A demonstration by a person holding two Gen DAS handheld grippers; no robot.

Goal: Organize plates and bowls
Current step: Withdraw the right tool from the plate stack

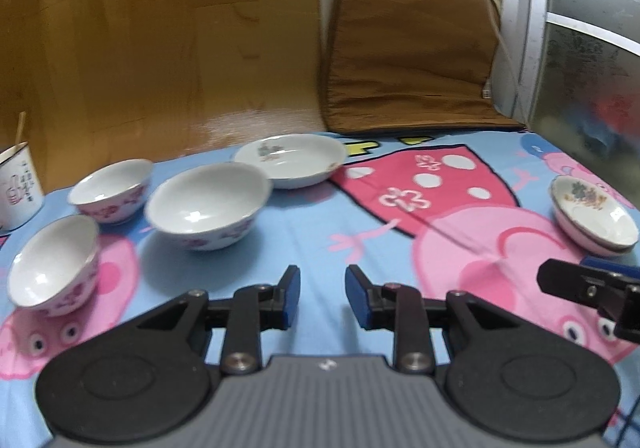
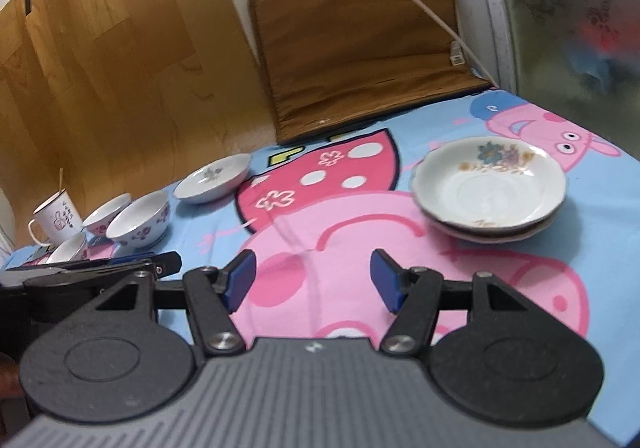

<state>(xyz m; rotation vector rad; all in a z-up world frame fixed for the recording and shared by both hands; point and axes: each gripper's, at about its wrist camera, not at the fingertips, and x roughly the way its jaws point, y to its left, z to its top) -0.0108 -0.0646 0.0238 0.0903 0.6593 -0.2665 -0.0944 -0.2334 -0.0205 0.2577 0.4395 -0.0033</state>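
My left gripper (image 1: 322, 294) has its fingers a narrow gap apart with nothing between them, above the cartoon-print cloth (image 1: 304, 232) on the worktop. My right gripper (image 2: 313, 280) stands wider, also empty. In the left wrist view, three flowered bowls (image 1: 208, 206) cluster at centre left, a single plate (image 1: 290, 160) just behind them, a mug (image 1: 18, 192) at the left edge. In the right wrist view, two stacked plates (image 2: 490, 188) sit right of centre, ahead of my right fingers.

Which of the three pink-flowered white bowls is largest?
The middle white ceramic bowl with pink flowers, beside the shallow white plate; the two smaller bowls sit left of it.
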